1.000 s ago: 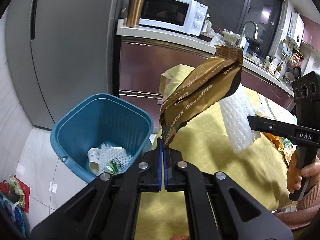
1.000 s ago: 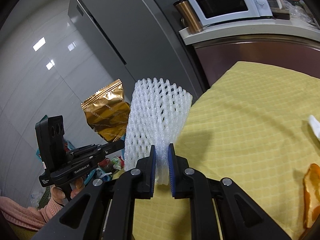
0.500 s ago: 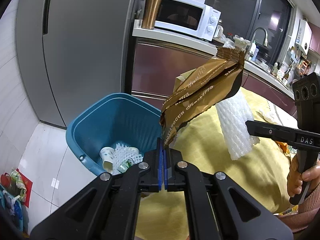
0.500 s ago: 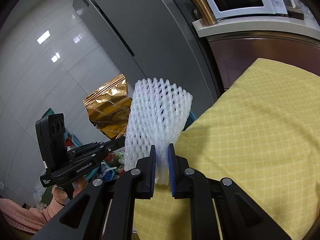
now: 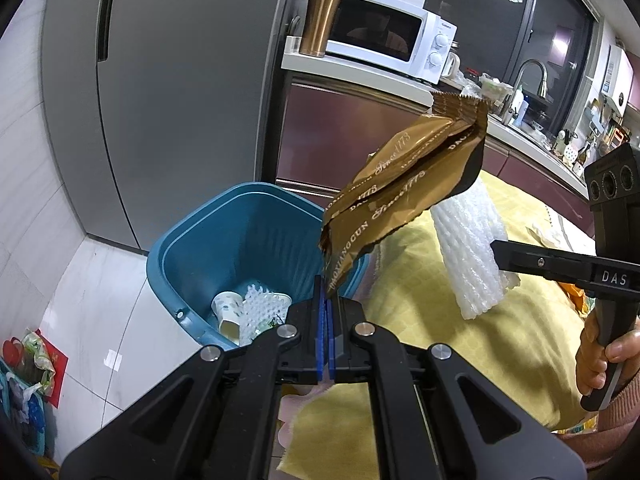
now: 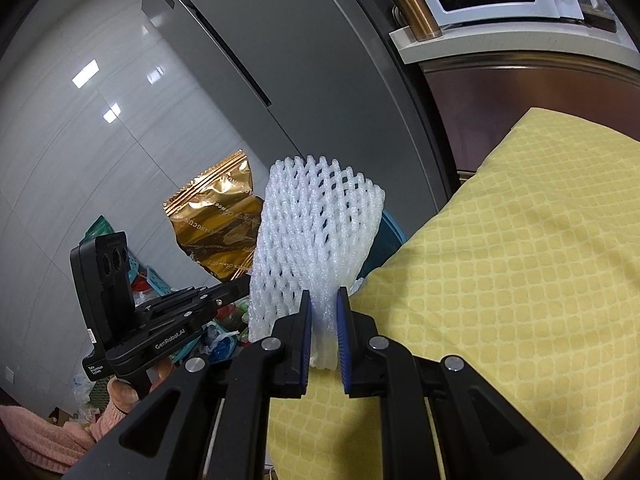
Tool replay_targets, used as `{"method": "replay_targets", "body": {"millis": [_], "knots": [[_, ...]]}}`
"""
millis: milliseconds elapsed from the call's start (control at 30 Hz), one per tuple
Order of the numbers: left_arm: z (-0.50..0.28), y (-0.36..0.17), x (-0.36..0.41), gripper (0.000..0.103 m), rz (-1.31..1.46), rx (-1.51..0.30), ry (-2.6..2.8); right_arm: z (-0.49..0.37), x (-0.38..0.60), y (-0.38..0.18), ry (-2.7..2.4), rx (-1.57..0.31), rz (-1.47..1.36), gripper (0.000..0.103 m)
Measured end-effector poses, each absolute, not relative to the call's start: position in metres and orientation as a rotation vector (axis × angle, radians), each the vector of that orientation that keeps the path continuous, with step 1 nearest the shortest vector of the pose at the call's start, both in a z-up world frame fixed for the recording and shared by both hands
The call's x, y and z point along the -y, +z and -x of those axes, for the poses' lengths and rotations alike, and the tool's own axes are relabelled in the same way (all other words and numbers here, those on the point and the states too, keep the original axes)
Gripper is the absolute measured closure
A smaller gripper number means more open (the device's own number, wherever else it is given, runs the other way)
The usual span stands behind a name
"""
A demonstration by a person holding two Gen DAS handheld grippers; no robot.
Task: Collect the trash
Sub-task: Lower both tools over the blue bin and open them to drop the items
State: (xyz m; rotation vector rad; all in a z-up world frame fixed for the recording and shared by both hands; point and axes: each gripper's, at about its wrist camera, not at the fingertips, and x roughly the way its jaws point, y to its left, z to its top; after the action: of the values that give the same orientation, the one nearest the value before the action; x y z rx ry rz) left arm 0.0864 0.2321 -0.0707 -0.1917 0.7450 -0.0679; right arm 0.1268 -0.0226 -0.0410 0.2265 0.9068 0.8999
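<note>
both views are sharp and evenly lit from indoor ceiling lights, whose bright patches reflect off the glossy wall tiles (image 6: pixel 92 128). strong fisheye bending curves the fridge (image 5: pixel 168 92) and darkens the corners to black. the gold wrapper (image 6: pixel 218 224) glints. soft shadows lie on the yellow cloth (image 6: pixel 520 240); the window (image 5: pixel 500 28) is dark.

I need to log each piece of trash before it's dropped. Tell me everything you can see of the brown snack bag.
The snack bag is an empty-looking, crinkled foil packet, matte brown with gold lettering on one face and shiny gold on the other, with a serrated sealed end at the top. The left gripper is shut on its lower corner, so it stands up tilted, in the air by the rim of the blue bin. It overlaps the white foam net in view; contact is unclear.
</note>
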Motion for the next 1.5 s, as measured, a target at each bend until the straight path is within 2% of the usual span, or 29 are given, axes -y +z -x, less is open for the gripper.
{"method": "replay_targets", "body": {"millis": [1500], "knots": [[-0.120,-0.117,-0.274,0.102,0.282,-0.854,0.038,-0.171,-0.063,-0.068,0.861,-1.038,-0.117,0.092]]}}
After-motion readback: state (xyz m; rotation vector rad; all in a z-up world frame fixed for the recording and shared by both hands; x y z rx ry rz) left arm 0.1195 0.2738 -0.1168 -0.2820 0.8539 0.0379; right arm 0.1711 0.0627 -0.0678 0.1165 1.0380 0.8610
